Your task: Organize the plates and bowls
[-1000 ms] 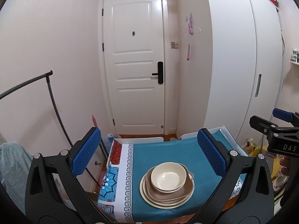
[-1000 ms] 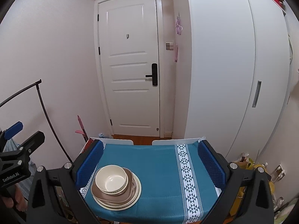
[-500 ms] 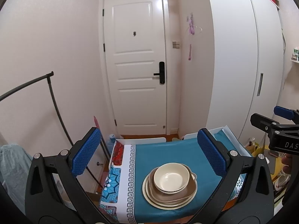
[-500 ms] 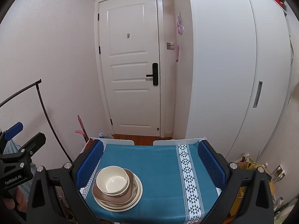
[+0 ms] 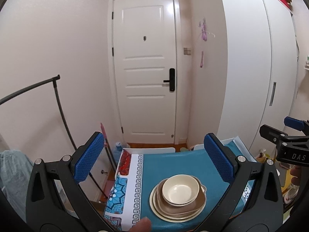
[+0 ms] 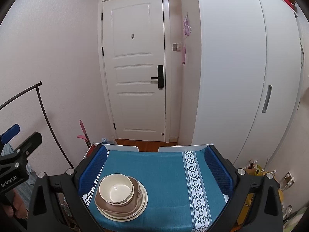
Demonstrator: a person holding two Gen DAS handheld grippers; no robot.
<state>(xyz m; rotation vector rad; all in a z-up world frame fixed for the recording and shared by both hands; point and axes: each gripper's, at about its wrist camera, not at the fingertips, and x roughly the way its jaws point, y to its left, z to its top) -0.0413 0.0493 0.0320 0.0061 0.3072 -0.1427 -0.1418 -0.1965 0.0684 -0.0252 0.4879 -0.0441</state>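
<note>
A cream bowl sits on a brown dish, which rests on stacked cream plates, all on a small table with a teal cloth. My left gripper is open and empty, held above and behind the stack. My right gripper is open and empty; the bowl, brown dish and plates lie low and left between its fingers on the cloth. The right gripper shows in the left wrist view, the left gripper in the right wrist view.
A white door stands behind the table, a white wardrobe to the right. A black clothes rack stands at the left. Bags and clutter lie on the floor at the right.
Both grippers have drifted slightly; the stack sits a little more to the right in each view. Both stay open and empty. A fingertip now shows at the bottom of the left wrist view.
</note>
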